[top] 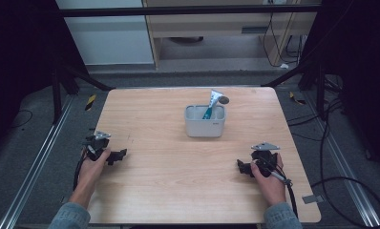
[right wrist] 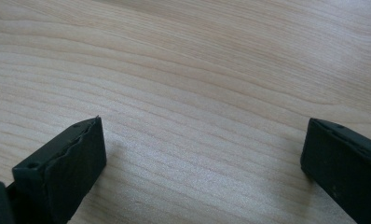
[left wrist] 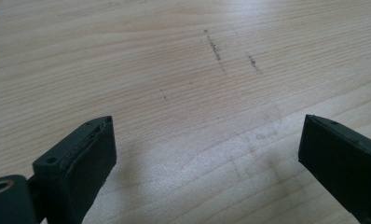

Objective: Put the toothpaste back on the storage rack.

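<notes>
On the bench (top: 178,191) both the left hand-held gripper (top: 117,156) and right hand-held gripper (top: 243,167) rest wide and empty, well apart from the grey holder (top: 205,126) holding a tube (top: 213,102), so a reach toward it seems next.

1. High view looked forward and down from above the person's side, taking in the whole table (top: 178,191).
2. Left gripper view sat close over the wood, facing along its jaws.
3. Right gripper view likewise; all three shared the tabletop.
</notes>
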Demonstrator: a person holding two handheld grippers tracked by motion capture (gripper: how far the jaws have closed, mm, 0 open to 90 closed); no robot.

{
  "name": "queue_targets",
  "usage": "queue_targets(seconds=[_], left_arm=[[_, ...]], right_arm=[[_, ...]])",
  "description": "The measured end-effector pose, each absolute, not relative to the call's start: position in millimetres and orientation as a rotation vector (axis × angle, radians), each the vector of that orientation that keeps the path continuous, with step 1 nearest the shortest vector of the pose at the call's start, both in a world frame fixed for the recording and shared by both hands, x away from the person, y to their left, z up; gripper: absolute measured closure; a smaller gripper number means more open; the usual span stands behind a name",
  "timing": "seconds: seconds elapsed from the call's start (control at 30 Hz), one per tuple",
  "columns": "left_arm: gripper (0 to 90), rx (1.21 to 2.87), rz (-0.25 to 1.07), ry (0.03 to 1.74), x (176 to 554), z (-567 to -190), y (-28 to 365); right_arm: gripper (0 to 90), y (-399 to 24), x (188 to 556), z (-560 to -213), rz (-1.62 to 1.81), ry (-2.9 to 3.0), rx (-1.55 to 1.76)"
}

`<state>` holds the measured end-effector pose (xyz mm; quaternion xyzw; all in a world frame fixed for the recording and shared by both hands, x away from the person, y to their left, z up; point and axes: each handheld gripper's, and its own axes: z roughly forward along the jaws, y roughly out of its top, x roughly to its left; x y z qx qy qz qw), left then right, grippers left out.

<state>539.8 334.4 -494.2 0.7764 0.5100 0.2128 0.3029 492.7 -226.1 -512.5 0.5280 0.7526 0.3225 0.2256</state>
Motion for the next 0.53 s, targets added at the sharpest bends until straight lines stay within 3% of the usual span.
queue_targets(seconds=[0.53], left_arm=[[0.0,2.032,0.577,1.332,542.5,-507.1,335.8]], right_arm=[[0.4,-226.2,492.6,-512.5,0.889,2.075,1.454]])
